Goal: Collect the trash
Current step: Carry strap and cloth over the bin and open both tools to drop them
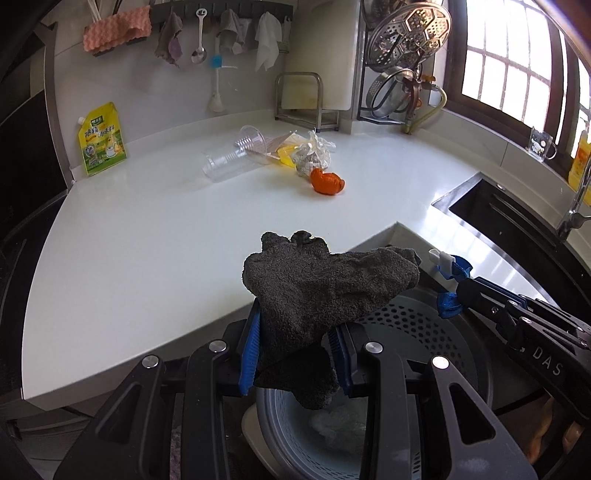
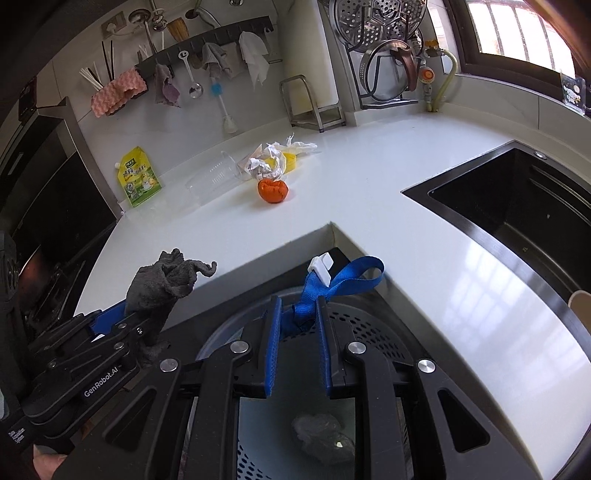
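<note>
My left gripper [image 1: 295, 347] is shut on a dark grey rag [image 1: 325, 291] and holds it over the grey perforated bin [image 1: 417, 325]. The rag also shows in the right wrist view [image 2: 162, 288]. My right gripper [image 2: 295, 314] is shut on a blue strap [image 2: 343, 280] with a white clip [image 2: 322, 266], also above the bin [image 2: 369, 332]. A crumpled bit of plastic [image 2: 321, 435] lies in the bin. On the white counter [image 1: 147, 240] farther back lie an orange wrapper [image 1: 327, 181], clear plastic cups [image 1: 232, 155], and crumpled paper with a yellow piece [image 1: 306, 155].
A yellow-green pouch [image 1: 101, 140] leans on the back wall at left. A black sink [image 2: 517, 206] is set in the counter at right. Utensils and cloths hang on a wall rail [image 1: 221, 22]. A metal rack with steamer and lids [image 1: 399, 66] stands at the back.
</note>
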Available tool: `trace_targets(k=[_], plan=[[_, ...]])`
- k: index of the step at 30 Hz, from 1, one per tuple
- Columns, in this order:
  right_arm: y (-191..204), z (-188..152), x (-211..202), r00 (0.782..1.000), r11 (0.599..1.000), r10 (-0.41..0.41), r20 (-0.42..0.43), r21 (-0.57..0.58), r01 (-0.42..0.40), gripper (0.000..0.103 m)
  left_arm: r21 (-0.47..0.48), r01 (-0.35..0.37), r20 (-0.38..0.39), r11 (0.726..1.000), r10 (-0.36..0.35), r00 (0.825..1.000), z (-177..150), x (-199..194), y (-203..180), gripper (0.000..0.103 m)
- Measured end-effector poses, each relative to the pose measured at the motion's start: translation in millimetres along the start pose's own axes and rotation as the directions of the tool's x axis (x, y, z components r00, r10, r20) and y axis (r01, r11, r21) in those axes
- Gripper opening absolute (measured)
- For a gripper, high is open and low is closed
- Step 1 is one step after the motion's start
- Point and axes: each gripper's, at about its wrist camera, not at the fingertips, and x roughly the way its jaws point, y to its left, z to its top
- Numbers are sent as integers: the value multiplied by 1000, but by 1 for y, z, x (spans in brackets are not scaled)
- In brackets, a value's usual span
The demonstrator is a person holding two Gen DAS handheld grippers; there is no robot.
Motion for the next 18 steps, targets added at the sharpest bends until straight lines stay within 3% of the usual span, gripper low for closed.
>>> trace_targets(k=[18], plan=[[-6,-55,-18,998,1000,0,-64,2,0,18,17,24,-96,1000,-23,995,-44,2,-13,34]])
